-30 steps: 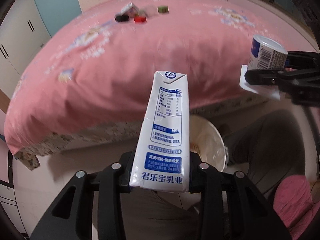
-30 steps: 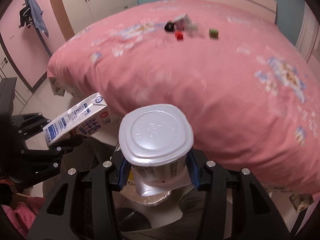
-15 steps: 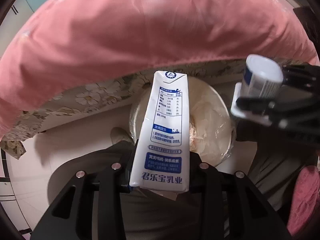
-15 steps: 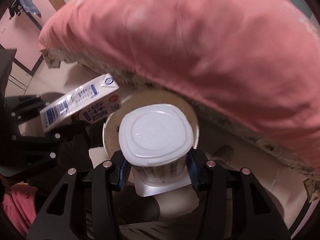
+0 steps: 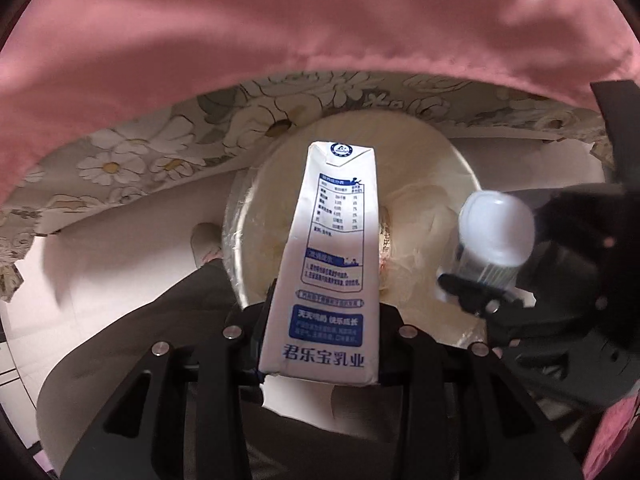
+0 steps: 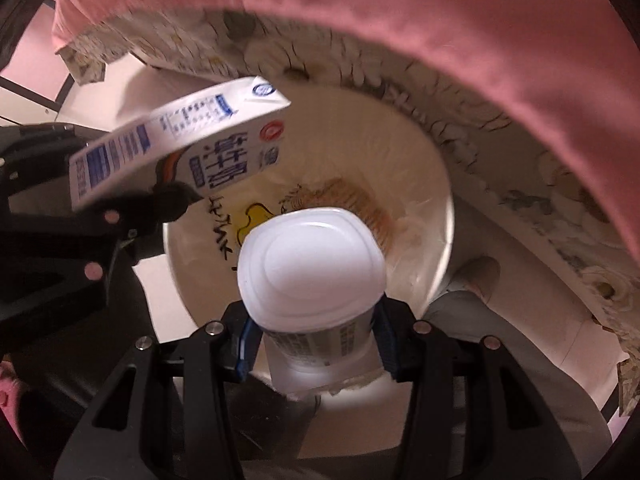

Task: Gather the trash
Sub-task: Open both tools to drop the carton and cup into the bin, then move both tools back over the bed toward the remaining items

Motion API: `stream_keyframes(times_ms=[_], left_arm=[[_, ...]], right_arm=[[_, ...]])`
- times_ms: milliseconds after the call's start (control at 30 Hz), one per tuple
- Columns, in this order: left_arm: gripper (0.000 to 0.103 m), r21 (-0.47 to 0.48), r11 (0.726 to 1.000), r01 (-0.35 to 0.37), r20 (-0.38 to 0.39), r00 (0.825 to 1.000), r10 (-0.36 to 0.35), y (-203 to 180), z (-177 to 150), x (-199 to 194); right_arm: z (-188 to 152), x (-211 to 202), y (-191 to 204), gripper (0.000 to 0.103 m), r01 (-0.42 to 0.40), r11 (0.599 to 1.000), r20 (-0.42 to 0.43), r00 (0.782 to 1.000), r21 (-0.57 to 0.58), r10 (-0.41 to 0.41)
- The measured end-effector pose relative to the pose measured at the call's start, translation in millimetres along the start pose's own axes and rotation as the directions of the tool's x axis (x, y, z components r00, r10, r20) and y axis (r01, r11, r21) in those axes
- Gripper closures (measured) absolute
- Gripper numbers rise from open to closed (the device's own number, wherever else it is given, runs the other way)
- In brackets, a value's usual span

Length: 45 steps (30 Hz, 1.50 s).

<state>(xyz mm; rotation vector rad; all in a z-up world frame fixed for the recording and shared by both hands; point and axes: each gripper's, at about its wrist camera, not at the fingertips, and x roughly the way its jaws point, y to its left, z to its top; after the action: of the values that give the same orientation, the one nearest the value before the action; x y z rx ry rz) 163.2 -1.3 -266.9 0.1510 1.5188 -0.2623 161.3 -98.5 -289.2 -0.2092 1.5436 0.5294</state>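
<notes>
While our left gripper (image 5: 320,344) pinches the carton (image 5: 332,264) and our right gripper (image 6: 316,344) pinches the cup (image 6: 312,272) above the bin (image 6: 436,216), releasing off-centre could bounce either off its rim.

white and blue milk carton (image 5: 328,264) hangs top down over the plastic-lined round bin (image 5: 448,152); to its right, a white yogurt cup (image 6: 312,268), bottom down, above the same opening
</notes>
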Motion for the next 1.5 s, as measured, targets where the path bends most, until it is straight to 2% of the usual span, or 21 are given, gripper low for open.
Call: stream_keyframes(times_ms=[300,333,400,433,700,933,1167,1300,1500], left_arm=[[0.064,-0.052,0.998,0.033,-0.077,0.996,-0.037,9,19,40],[0.062,-0.059,0.998,0.029,-0.087,0.996,-0.034,10,20,44],[0.048,-0.067,0.997,0.027,-0.103,0.994,-0.034,7,22,50],[0.04,-0.071,0.997,0.023,-0.104,0.994,-0.03,7,23,51],[0.04,-0.072,0.997,0.016,-0.09,0.996,-0.022,10,26,48],[0.04,-0.065,0.998,-0.008,-0.017,1.0,0.007,9,17,8],[0.04,-0.054,0.998,-0.036,0.105,0.994,0.042,11,5,-51],[0.04,-0.052,0.998,-0.047,0.167,0.984,0.055,9,4,-83],[0.04,-0.06,0.996,-0.073,0.27,0.959,0.086,9,8,-139]], right_arm=[[15,42,-10,0.053,-0.018,1.0,-0.074,0.997,0.012,0.018],[16,47,-10,0.052,-0.01,1.0,-0.086,0.996,0.008,0.011],[18,52,-10,0.044,-0.001,1.0,-0.106,0.994,0.006,0.001],[18,54,-11,0.043,0.002,1.0,-0.107,0.994,0.008,-0.001],[19,49,-14,0.042,-0.016,1.0,-0.095,0.995,0.023,0.018],[11,30,-5,0.042,-0.012,1.0,-0.051,0.999,0.01,0.012],[2,-27,7,0.043,0.015,0.999,0.058,0.998,-0.028,-0.013],[-5,-65,10,0.043,0.014,0.999,0.12,0.993,-0.029,-0.011],[-10,-124,8,0.043,0.026,0.999,0.214,0.977,-0.022,-0.02]])
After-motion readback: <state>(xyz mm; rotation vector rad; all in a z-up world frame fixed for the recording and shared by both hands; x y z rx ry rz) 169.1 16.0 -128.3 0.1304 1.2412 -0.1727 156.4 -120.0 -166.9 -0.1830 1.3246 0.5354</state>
